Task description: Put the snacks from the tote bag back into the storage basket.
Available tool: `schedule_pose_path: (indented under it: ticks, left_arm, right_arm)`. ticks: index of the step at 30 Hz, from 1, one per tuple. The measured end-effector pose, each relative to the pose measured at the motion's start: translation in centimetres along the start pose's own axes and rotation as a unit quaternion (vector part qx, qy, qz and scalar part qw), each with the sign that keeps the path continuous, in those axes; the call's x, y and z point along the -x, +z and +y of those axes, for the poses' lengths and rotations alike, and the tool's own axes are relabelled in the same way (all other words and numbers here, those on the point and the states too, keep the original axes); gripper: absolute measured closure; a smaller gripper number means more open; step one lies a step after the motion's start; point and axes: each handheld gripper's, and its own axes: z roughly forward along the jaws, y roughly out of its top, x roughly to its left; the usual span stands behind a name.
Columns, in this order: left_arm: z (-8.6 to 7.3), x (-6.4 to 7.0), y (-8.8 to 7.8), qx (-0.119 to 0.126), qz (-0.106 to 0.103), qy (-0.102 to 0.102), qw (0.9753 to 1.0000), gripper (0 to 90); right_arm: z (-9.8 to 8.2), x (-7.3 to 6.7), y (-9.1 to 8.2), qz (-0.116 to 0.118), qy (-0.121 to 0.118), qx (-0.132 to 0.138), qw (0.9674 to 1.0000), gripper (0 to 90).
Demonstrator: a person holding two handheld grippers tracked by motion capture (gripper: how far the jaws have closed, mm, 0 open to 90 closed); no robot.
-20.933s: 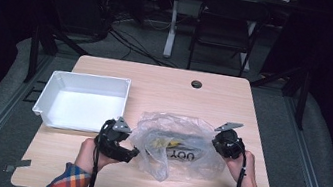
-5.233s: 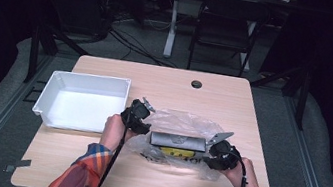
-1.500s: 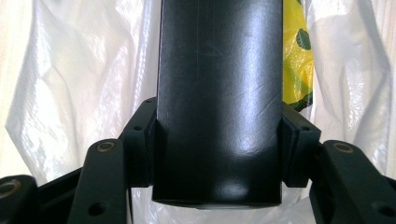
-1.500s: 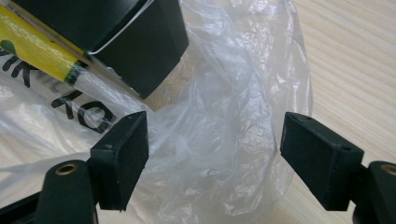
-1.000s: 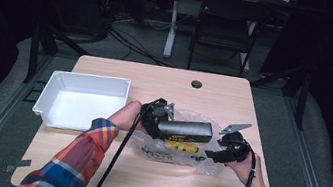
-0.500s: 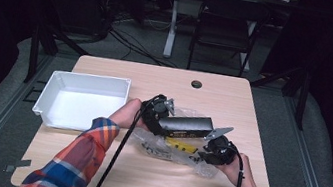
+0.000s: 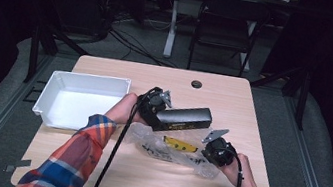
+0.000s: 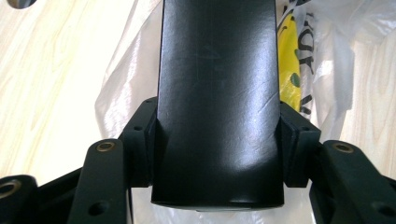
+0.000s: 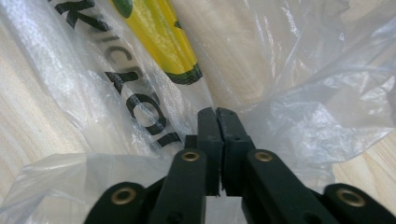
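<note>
Hard to make out what the yellow thing (image 7: 181, 144) inside the clear plastic bag (image 7: 170, 151) is; only a strip of it shows, and the black lettering on the bag is crumpled. The near end of the black box (image 8: 219, 102) is cut off by the frame in the left gripper view. Count: one black box, one bag, one white tray (image 7: 52, 100), one small dark disc (image 7: 197, 84) near the table's far edge, two grippers. The left gripper (image 7: 156, 108) clamps the box by one end, a pad pressed on each side, holding it just above the bag; the right gripper (image 7: 215, 149) has just been closing, jaws nearly together and pinching the bag's film at its right end. The bag lies mid-table toward the near edge; the tray sits well apart on the left. There's open table (image 7: 233, 104) behind the box and on the right.
</note>
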Motion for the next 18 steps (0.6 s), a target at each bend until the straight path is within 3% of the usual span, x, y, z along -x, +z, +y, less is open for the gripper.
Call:
schedule_pose_path:
  ticks: [6,8,12,18]
  left_arm:
    - [0.2,-0.4,-1.2,0.004,0.002,0.005,1.0,43.3]
    - [0.3,-0.5,-1.6,0.003,0.002,0.008,1.0,43.2]
    - [0.2,-0.9,-2.4,0.004,0.006,0.009,0.9999,43.2]
    - [-0.2,-1.3,-3.5,0.008,0.009,0.008,0.9999,43.3]
  right_arm:
    - [0.0,0.8,-1.3,0.025,0.018,0.021,0.9993,56.3]
    - [-0.1,1.3,-2.1,0.032,0.032,0.035,0.9984,44.6]
    - [-0.3,2.3,-3.9,0.048,0.06,0.069,0.9946,29.5]
    - [-1.0,3.2,-5.8,0.056,0.086,0.101,0.9895,16.7]
